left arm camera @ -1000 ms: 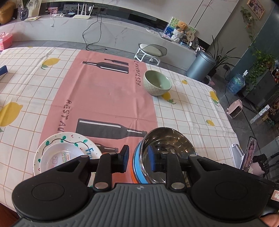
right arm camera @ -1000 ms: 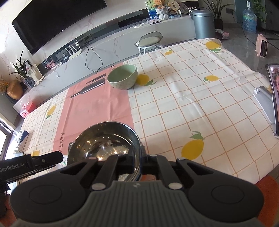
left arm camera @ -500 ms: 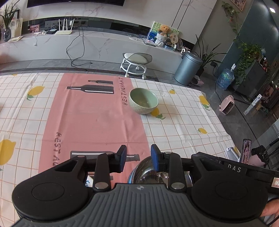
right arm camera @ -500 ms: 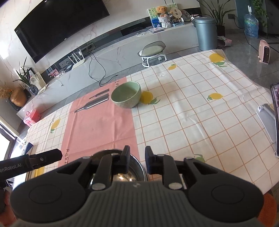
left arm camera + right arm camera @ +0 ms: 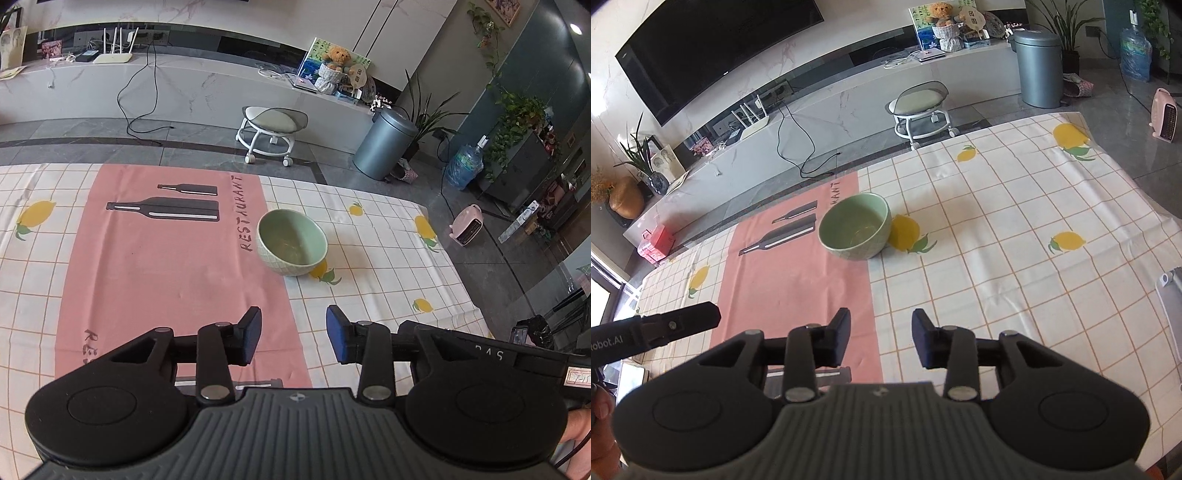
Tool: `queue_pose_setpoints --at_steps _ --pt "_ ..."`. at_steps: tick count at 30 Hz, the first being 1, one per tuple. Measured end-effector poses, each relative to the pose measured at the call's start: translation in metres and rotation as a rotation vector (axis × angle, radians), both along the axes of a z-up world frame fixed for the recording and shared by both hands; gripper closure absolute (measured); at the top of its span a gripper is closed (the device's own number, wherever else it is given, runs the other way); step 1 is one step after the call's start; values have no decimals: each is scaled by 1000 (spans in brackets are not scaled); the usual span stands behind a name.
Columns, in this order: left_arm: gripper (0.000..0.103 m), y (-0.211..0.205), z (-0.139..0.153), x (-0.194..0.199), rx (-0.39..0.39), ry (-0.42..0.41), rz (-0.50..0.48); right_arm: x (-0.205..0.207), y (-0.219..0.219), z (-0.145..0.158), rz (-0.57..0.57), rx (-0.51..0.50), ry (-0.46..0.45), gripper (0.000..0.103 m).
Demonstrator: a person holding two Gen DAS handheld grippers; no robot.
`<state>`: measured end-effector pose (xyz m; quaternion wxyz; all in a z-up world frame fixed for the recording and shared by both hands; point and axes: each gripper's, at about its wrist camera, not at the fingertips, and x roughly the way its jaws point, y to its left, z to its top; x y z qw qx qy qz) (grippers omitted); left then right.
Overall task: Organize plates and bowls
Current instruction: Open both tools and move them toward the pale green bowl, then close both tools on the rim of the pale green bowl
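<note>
A pale green bowl (image 5: 291,242) stands upright and empty on the table, at the right edge of the pink cloth panel; it also shows in the right wrist view (image 5: 855,226). My left gripper (image 5: 293,334) is open and empty, raised above the table, well short of the bowl. My right gripper (image 5: 880,338) is open and empty, also short of the bowl. The left gripper's body (image 5: 653,328) shows at the left of the right wrist view. The steel bowl and the plates are out of view.
The table carries a white checked cloth with lemons (image 5: 1015,236) and a pink panel (image 5: 166,258). A grey stand (image 5: 1171,302) lies at the table's right edge. Beyond the far edge stand a wheeled stool (image 5: 271,125) and a grey bin (image 5: 386,144).
Both grippers have risen and tilted up away from the steel bowl and plates, which dropped out of view. Both pairs of jaws have opened wider. The green bowl has not moved.
</note>
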<state>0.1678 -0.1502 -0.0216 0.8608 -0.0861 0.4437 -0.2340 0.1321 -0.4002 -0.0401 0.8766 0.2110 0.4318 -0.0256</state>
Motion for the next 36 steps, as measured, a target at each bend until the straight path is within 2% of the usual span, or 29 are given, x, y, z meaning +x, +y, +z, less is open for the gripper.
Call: queue_pose_setpoints --at_steps 3,11,21,25,31,36 --pt "54 -1 -10 15 -28 32 6 17 -8 -6 -5 12 18 65" --pt "52 -9 -36 62 -72 104 17 61 -25 -23 -16 40 65 64" --pt "53 -30 -60 120 -72 135 39 119 -21 -40 7 78 75 66" --pt "53 -40 -74 136 -28 154 58 145 -13 -52 14 67 96 70" --pt "63 -48 -92 150 -25 195 58 174 -5 -76 5 45 152 77" --pt "70 -54 -101 154 8 203 64 184 -2 -88 -8 28 174 83"
